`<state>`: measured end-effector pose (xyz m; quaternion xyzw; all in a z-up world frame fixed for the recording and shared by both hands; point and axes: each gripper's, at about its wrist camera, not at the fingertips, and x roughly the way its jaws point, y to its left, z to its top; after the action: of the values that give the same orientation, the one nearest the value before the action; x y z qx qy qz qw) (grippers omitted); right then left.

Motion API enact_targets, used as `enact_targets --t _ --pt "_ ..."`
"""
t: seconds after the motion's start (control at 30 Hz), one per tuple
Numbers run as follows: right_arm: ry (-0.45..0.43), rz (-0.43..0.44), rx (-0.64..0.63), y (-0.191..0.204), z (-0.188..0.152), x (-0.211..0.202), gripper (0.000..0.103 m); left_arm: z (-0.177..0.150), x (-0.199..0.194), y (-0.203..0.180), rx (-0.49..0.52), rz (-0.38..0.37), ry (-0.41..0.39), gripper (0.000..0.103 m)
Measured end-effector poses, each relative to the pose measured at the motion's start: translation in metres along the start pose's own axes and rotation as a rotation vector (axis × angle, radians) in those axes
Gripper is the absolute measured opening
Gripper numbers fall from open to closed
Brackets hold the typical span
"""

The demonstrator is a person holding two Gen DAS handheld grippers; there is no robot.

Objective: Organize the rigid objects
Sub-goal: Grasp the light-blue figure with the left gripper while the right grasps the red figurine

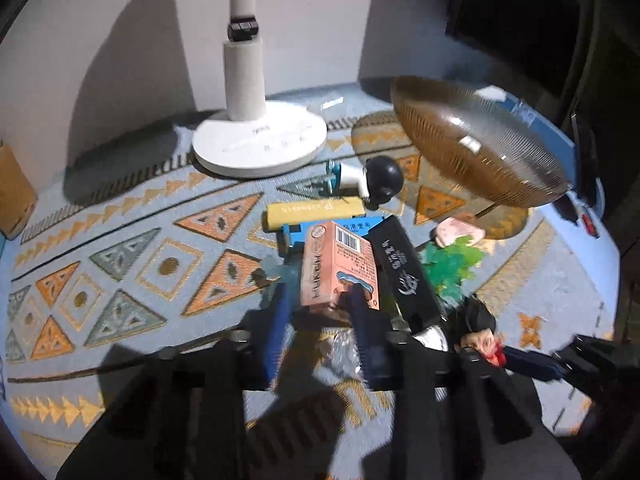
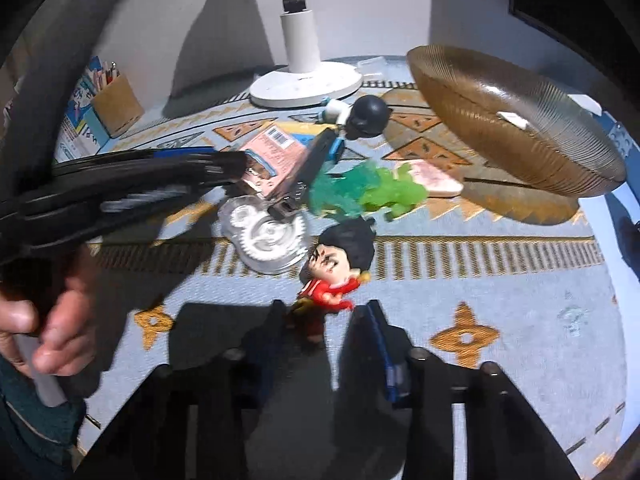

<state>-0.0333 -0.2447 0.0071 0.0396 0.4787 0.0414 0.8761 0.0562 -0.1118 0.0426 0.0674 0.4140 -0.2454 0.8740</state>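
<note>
While the left claw (image 1: pixel 320 312) stands apart about the pink box (image 1: pixel 340 268) tilted atop the heap mid-worktop, likely to grip it, the right claw (image 2: pixel 326 320), also apart, straddles the doll (image 2: pixel 334 268) nearer the front edge; bowl (image 2: pixel 516 128) waits at right.

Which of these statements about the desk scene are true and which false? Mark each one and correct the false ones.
1. The left gripper has its fingers either side of the pink carton. True.
2. The amber ribbed bowl lies flat on the mat. False: it is tilted, raised at one side.
3. The red-clothed figurine stands upright. False: it lies on the mat just ahead of the right gripper.
4. The white lamp base sits behind the pile of objects. True.
5. The right gripper holds the green toy. False: its fingers are open and hold nothing.
</note>
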Motion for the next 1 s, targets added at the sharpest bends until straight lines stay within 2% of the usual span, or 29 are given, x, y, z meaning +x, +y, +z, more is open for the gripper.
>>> enact_targets --t 0.17,0.23,0.33,0.5,0.57,0.63,0.83,1.0 --pt "0.007 0.019 0.058 -0.016 -0.002 -0.004 0.034 -0.010 -0.014 0.020 -0.026 0.016 0.003 0.025" --pt "0.013 0.014 0.077 -0.023 -0.002 -0.005 0.034 -0.011 -0.009 0.026 -0.008 0.024 0.027 0.025" --pt "0.024 0.034 0.105 -0.033 -0.001 -0.005 0.034 -0.009 0.001 0.027 0.050 0.039 0.059 0.042" --pt "0.028 0.047 0.108 -0.036 -0.002 -0.004 0.046 0.001 0.030 0.025 0.108 0.038 0.114 0.042" --pt "0.028 0.041 0.095 -0.034 -0.003 -0.004 0.050 0.005 0.040 0.024 0.121 -0.002 0.128 0.044" --pt "0.023 0.024 0.084 -0.033 -0.003 -0.004 0.063 0.009 0.043 0.019 0.146 -0.015 0.122 0.044" --pt "0.014 0.034 0.099 -0.037 0.002 -0.001 0.063 0.016 0.053 0.005 0.182 -0.047 0.123 0.044" --pt "0.003 -0.005 0.088 -0.033 0.011 0.006 0.063 0.019 0.058 0.002 0.167 -0.061 0.108 0.043"
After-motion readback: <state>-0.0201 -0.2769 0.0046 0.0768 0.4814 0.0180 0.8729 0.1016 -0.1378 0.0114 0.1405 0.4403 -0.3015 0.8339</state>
